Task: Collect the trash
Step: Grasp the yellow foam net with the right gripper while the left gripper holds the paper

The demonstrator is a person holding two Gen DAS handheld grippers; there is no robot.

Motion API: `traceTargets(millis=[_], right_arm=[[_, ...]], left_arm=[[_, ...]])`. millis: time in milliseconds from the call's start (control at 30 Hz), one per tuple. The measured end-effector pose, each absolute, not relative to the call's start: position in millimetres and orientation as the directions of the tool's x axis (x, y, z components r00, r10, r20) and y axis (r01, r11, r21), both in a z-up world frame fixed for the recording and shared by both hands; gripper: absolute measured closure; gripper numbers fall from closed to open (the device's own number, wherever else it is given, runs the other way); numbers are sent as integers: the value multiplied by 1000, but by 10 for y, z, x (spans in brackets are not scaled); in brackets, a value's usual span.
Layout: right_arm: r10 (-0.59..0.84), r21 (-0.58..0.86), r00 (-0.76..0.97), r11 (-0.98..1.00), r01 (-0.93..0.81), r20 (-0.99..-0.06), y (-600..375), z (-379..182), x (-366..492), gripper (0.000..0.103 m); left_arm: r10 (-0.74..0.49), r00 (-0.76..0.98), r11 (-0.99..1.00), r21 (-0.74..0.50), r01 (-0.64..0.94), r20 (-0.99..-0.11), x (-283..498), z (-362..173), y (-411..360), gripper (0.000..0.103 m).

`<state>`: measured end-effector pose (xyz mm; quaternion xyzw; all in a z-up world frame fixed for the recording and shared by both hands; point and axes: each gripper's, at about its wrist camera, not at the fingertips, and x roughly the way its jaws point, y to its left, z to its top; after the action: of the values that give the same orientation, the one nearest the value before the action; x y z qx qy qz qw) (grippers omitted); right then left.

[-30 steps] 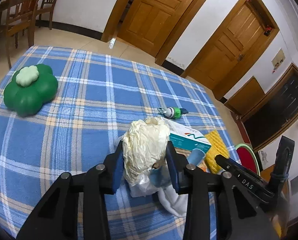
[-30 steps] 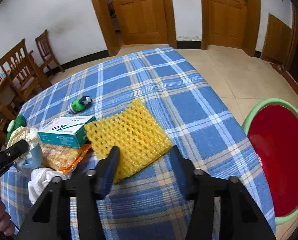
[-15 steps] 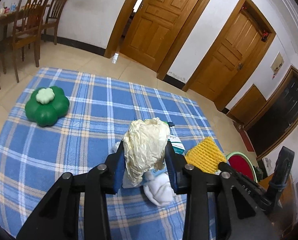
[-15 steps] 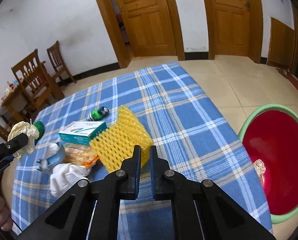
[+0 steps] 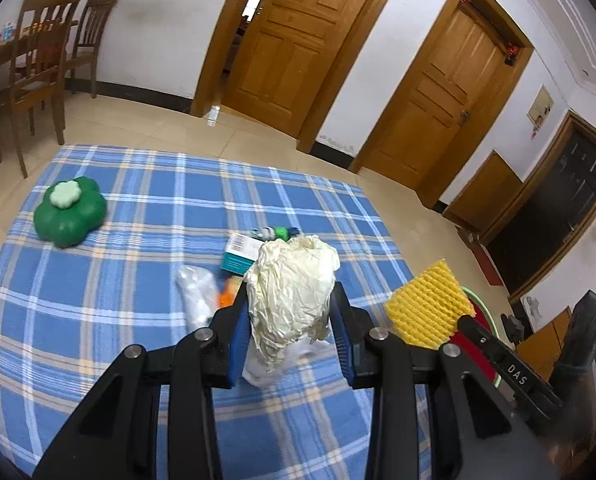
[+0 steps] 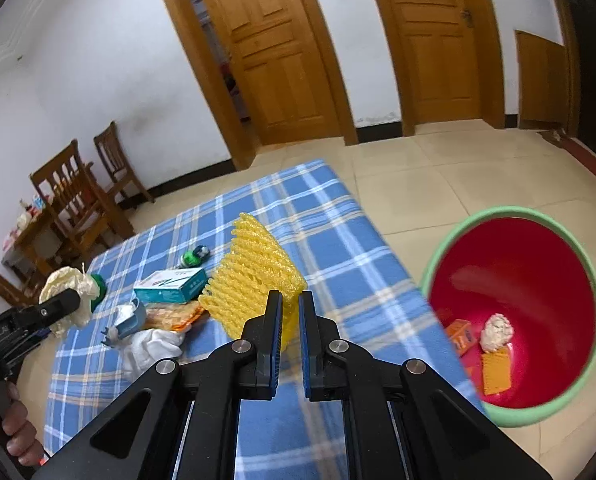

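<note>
The red plastic bin with a green rim [image 6: 514, 320] stands on the floor off the counter's edge, nearer the right gripper [image 6: 290, 300], whose jaws pinch the yellow foam fruit net [image 6: 253, 276]. The left gripper [image 5: 289, 308], farther from the bin, has its jaws clamped on a crumpled cream paper wad [image 5: 289, 292]

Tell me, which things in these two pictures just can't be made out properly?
- Left wrist view: the white wad on the tablecloth is mostly hidden behind the crumpled cream paper in the left gripper.
- Left wrist view: the red bin is almost wholly covered by the yellow foam net and the right gripper's finger.
- Right wrist view: the lettering on the teal box is too small to read.
- Right wrist view: the bin's near rim is blurred.
</note>
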<state>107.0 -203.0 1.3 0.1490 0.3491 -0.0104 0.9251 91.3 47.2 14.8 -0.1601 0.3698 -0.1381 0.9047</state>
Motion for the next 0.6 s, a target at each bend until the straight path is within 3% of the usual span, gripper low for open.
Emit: traceTargets(millis=[600], right_arm=[[-91, 278, 767, 900, 337, -635, -2811, 82, 567, 95]], left_arm=[[-469, 607, 883, -351, 312, -641, 850, 265, -472, 66]])
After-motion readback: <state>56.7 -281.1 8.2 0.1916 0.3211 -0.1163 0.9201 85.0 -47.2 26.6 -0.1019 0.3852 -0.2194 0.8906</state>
